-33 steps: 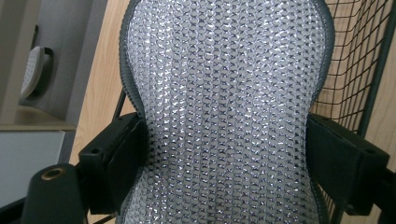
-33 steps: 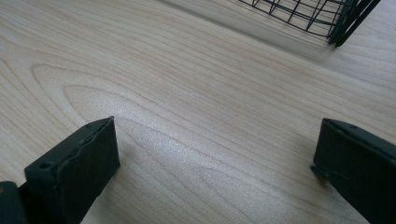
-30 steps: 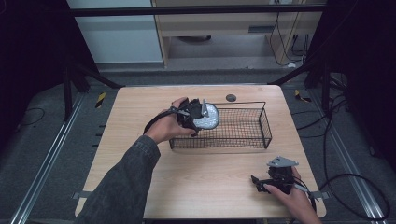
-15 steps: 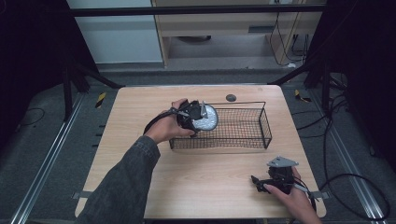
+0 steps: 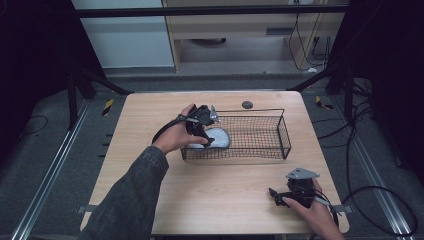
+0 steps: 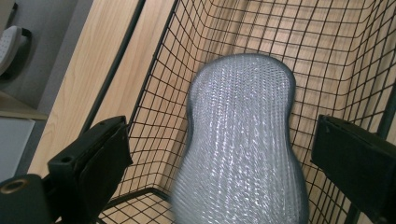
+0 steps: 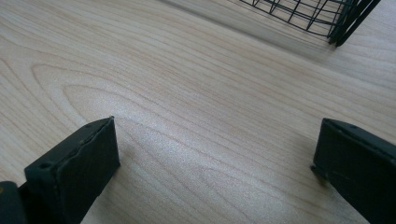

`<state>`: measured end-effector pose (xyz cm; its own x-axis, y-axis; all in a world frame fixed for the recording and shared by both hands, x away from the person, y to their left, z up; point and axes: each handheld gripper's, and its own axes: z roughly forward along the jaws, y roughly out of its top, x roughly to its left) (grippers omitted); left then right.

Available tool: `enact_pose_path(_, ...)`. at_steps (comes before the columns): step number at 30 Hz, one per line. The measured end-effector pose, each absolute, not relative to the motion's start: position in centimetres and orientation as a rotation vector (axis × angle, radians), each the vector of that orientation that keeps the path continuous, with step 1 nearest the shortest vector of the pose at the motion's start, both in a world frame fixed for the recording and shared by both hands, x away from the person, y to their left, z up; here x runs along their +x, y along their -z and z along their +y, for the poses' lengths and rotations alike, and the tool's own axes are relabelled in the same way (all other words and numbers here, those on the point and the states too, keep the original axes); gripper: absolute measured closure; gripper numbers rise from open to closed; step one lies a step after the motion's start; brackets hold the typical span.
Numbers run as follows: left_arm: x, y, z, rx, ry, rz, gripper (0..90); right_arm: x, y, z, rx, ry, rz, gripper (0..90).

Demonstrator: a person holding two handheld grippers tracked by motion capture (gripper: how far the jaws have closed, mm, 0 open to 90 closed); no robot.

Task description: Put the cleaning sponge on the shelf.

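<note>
Pale wooden bench (image 5: 220,200) is seen under both hands. Nearest, the right gripper (image 5: 280,194) is rested on it, fingers spread with nothing between. Farther off, the left gripper (image 5: 200,131) is held over the black wire basket (image 5: 280,131) — its fingers have just been opening, and the silvery-grey peanut-shaped mesh scrubbing pad (image 6: 243,140) is seen between them, untouched, inside the basket's left end.

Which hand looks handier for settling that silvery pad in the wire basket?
The left. Its tongs, just opened, flank the silvery pad at the wire basket. The right tongs sit open on the table's near edge.
</note>
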<state>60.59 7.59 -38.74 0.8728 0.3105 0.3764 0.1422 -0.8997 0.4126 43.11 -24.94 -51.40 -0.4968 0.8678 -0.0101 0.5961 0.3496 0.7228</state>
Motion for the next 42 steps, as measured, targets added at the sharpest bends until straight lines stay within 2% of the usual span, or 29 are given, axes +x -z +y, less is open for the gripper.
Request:
enact_pose_path(8,60.0,38.6,7.6,2.645,-0.595,0.334,8.1,43.1,51.4,-24.9,1.283,-0.943,2.225,0.3)
enact_pose_path(24,57.8,37.8,7.8,2.546,-0.563,0.357,5.2,43.1,51.4,-24.9,1.289,-0.946,2.223,0.3)
enact_pose_path(39,55.7,38.7,6.7,2.506,-0.541,0.382,3.7,43.1,51.4,-24.9,1.288,-0.946,2.224,0.3)
enact_pose_path(42,55.3,38.8,6.6,2.483,-0.491,0.378,3.7,43.1,51.4,-24.9,1.288,-0.946,2.224,0.3)
